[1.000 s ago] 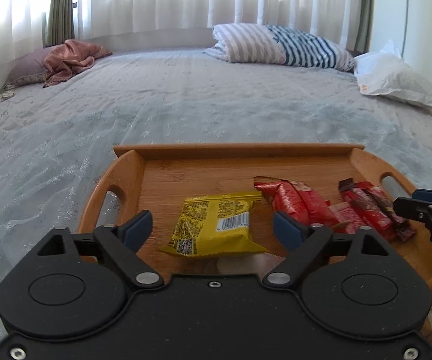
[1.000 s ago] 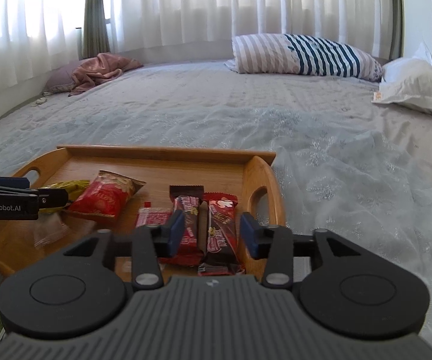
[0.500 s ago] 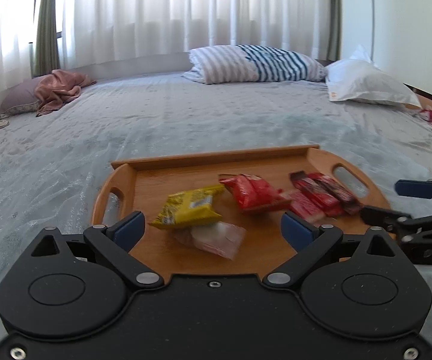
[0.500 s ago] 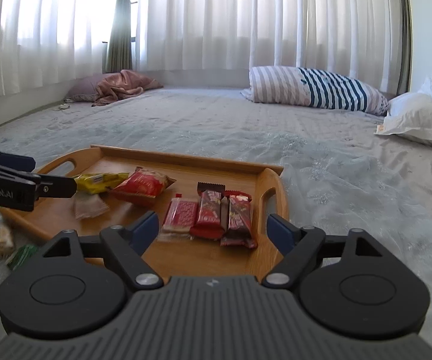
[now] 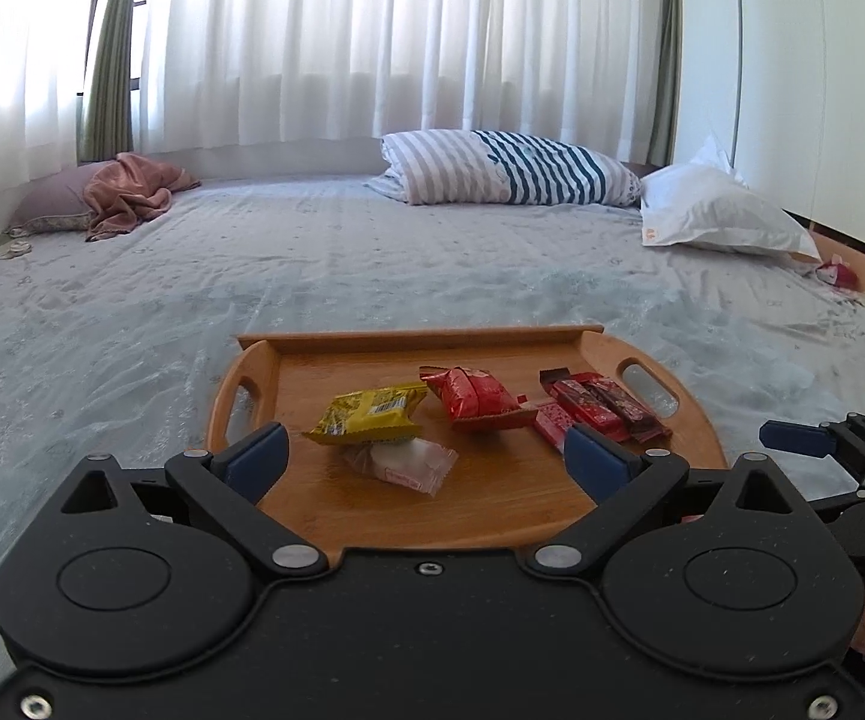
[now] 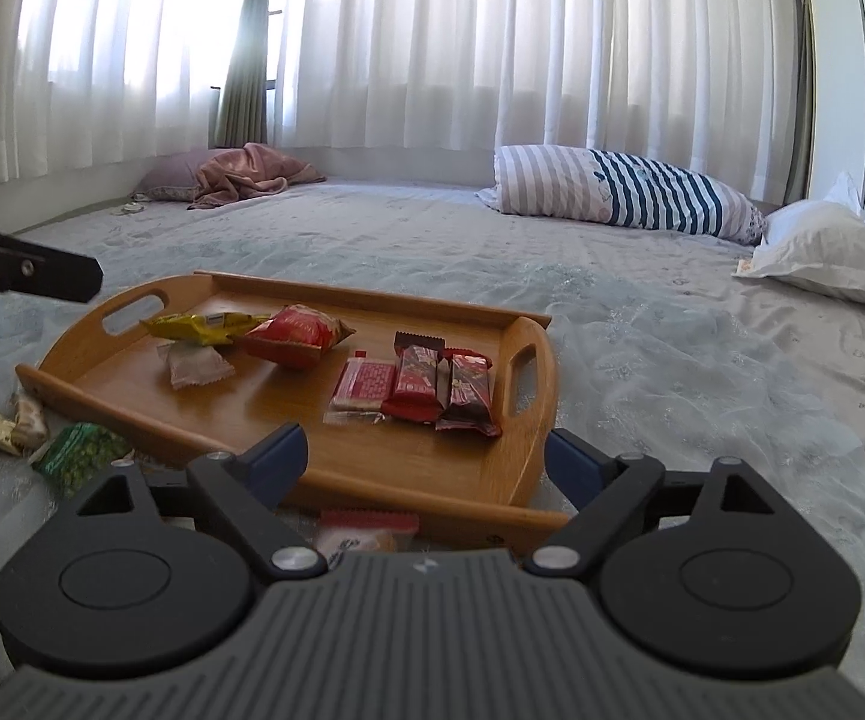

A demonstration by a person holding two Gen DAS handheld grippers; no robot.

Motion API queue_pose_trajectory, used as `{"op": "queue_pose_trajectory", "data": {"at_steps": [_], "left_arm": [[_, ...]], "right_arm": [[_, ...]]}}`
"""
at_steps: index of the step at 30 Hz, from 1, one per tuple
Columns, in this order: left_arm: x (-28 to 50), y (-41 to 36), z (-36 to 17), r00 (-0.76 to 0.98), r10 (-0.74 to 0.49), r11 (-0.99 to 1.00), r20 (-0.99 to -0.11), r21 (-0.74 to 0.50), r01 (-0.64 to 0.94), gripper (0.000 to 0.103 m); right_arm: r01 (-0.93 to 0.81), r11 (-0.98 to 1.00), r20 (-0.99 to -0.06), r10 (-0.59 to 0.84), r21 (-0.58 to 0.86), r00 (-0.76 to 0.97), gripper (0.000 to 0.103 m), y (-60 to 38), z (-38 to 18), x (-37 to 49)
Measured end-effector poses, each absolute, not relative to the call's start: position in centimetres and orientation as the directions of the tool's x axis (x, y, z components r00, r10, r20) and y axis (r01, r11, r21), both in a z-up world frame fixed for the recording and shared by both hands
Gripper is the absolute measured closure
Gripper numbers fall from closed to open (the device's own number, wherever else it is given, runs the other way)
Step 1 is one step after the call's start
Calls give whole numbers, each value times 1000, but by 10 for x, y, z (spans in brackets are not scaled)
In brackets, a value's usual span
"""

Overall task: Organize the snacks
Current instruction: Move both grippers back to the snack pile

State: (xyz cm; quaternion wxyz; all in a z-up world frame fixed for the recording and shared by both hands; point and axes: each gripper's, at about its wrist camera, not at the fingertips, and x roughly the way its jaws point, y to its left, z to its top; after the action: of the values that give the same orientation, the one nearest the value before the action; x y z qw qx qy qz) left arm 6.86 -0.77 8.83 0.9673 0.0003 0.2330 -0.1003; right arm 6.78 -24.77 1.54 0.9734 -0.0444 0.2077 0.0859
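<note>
Both hand-held grippers are hanging wide and empty, jaws just done opening. Wooden tray (image 6: 528, 414) is sitting on the bed with several snacks in. The red-and-white packet (image 6: 366, 531) is lying loose just below the right hand-held gripper (image 6: 426, 462), long axis crosswise, so right's nearer than the left hand-held gripper (image 5: 426, 462).

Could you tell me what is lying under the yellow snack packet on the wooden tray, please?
A pale translucent packet pokes out from beneath the yellow snack packet on the wooden tray. Its covered end cannot be seen.
</note>
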Motion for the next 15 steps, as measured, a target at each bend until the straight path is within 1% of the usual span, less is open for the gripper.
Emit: {"op": "queue_pose_trajectory", "data": {"at_steps": [3,6,14,15], "left_arm": [[57,-4,86,873,-188,982,-451,-63,179,4],[48,-1,80,870,-185,983,-457,-77,168,4],[38,1,51,843,-164,986,-512,-84,141,4],[37,1,47,839,-165,986,-519,-87,140,7]], "right_arm": [[-193,979,-400,152,-64,904,6,-247,14,61],[-188,979,-383,145,-76,912,0,-245,10,54],[-173,983,-393,134,-66,910,0,-243,-1,44],[-173,983,-399,133,-65,907,0,-243,-3,43]]}}
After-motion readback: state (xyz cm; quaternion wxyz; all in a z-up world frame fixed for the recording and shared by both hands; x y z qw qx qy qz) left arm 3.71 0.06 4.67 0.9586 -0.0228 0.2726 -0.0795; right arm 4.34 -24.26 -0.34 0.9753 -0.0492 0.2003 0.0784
